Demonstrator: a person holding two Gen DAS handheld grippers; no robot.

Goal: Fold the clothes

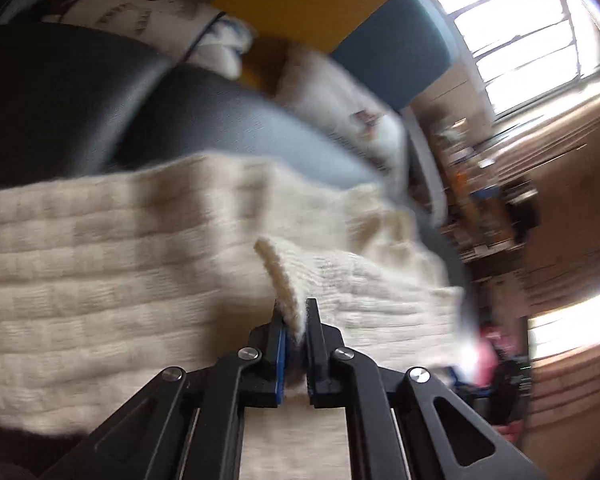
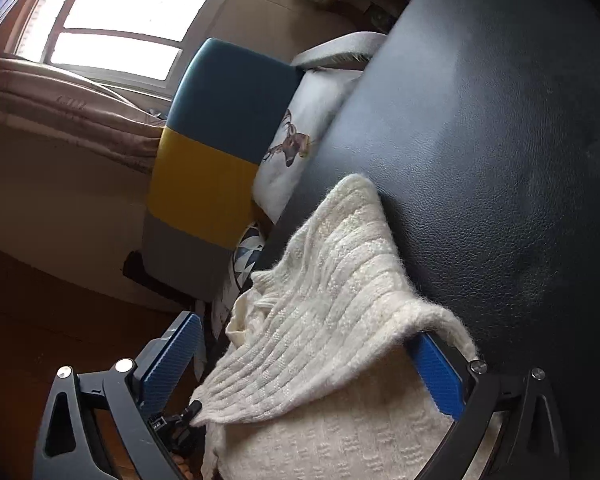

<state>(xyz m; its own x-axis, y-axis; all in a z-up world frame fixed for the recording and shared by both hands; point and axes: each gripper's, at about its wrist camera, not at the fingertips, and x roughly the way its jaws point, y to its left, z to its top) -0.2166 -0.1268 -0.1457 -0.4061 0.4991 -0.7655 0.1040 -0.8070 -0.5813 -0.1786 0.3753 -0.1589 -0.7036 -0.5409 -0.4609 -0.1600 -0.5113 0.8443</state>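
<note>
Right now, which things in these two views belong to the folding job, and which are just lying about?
Part of the job:
- cream knit sweater
- left gripper, shut on a sweater edge
- right gripper, open, sweater between its fingers
- black leather surface under the sweater

Just lying about:
- deer-print cushion
- blue, yellow and grey panel
- window

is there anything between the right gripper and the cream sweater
No. The right gripper stands open around the cream sweater, whose edge drapes over one blue pad. The left gripper is shut on a fold.
</note>
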